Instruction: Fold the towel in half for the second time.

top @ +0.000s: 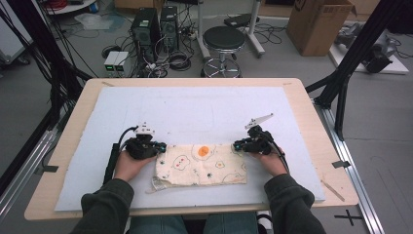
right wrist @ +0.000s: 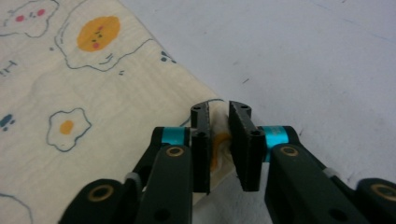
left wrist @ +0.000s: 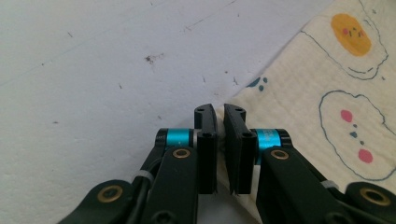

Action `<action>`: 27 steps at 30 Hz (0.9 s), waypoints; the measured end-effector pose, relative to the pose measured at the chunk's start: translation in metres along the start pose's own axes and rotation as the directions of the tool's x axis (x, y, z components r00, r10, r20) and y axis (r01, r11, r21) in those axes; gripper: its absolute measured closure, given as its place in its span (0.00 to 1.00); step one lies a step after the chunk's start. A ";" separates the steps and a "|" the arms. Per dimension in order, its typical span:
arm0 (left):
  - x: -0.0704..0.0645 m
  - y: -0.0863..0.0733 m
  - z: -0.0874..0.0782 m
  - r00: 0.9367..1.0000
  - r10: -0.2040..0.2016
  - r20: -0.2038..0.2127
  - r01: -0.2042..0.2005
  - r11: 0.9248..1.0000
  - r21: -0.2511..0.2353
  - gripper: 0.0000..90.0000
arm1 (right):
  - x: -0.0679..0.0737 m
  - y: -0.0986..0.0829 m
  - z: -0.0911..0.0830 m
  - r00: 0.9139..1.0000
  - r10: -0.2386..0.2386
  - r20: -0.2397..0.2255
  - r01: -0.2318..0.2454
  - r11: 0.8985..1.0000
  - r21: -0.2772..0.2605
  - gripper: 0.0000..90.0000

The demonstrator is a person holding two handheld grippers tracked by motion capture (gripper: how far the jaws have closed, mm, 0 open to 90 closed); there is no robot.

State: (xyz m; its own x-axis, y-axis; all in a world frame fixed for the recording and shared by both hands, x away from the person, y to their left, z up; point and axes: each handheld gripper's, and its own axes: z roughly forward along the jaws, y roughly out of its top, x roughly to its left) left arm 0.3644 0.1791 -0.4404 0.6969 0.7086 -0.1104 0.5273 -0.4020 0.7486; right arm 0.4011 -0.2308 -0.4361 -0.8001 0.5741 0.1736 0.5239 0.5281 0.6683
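A cream cloth [top: 200,165] printed with fried eggs lies flat on the pale blue mat [top: 195,112] that covers the bench [top: 311,117], near the person's edge and midway between the two hands. Its long axis runs left to right across the bench, so each short end faces one hand.

The left hand-held gripper [top: 160,146] sits at the cloth's far left corner. In the left gripper view [left wrist: 219,140] its jaws stand nearly together with the cloth's edge pinched in the narrow gap, so it appears to be gripping that corner. The right hand-held gripper [top: 237,145] is at the far right corner. In the right gripper view [right wrist: 219,144] the jaws straddle the corner, a fold of fabric rising between them, though a small gap is left; it looks closed on the cloth, but less firmly.

Both hands are equally near, each at its own corner of the far long edge. Judging from this, the likely next move is a lift or a fold toward the person, turning on that far edge being carried over the near one.
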 end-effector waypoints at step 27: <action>0.019 0.022 -0.009 0.997 -0.005 -0.081 -0.002 0.997 -0.077 0.94 | -0.017 0.032 -0.007 0.997 0.056 0.059 -0.054 0.998 -0.040 0.95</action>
State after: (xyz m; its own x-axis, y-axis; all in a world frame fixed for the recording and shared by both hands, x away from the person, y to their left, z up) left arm 0.3852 0.1891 -0.4199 0.6531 0.7549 -0.0608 0.4875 -0.3575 0.7966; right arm 0.4292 -0.2280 -0.4125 -0.7505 0.6391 0.1679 0.5544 0.4708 0.6863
